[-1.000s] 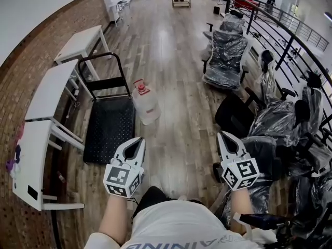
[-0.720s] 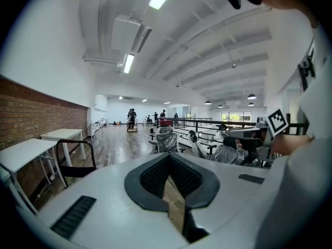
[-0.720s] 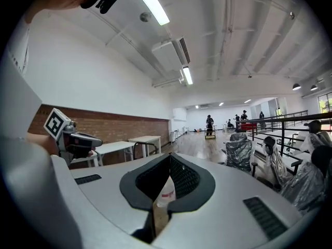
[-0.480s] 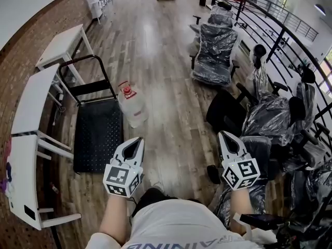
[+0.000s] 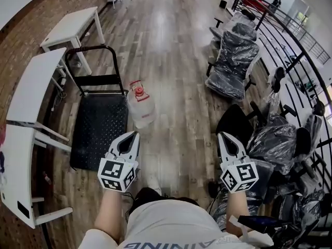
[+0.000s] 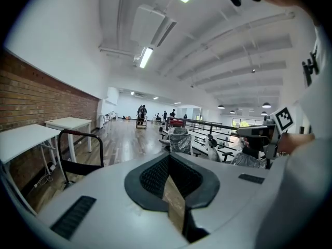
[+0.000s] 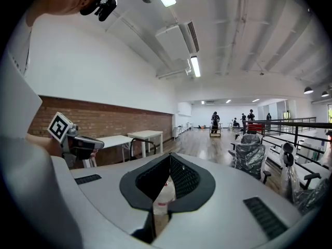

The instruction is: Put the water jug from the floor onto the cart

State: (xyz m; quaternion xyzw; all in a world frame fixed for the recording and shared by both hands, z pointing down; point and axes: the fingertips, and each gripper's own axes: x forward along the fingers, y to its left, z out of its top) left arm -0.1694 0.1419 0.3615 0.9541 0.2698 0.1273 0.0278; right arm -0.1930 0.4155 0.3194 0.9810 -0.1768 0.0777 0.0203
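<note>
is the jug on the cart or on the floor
On the floor: the jug stands upright on the planks beside the cart, not on its deck.

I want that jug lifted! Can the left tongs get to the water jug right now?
Probably, after moving closer: the left tongs sit short of the water jug, shut, with only floor between them.

The only readable print is white capitals on the person's shirt (image 5: 174,231) at the near edge, upside down and cut off, ending "INING".
</note>
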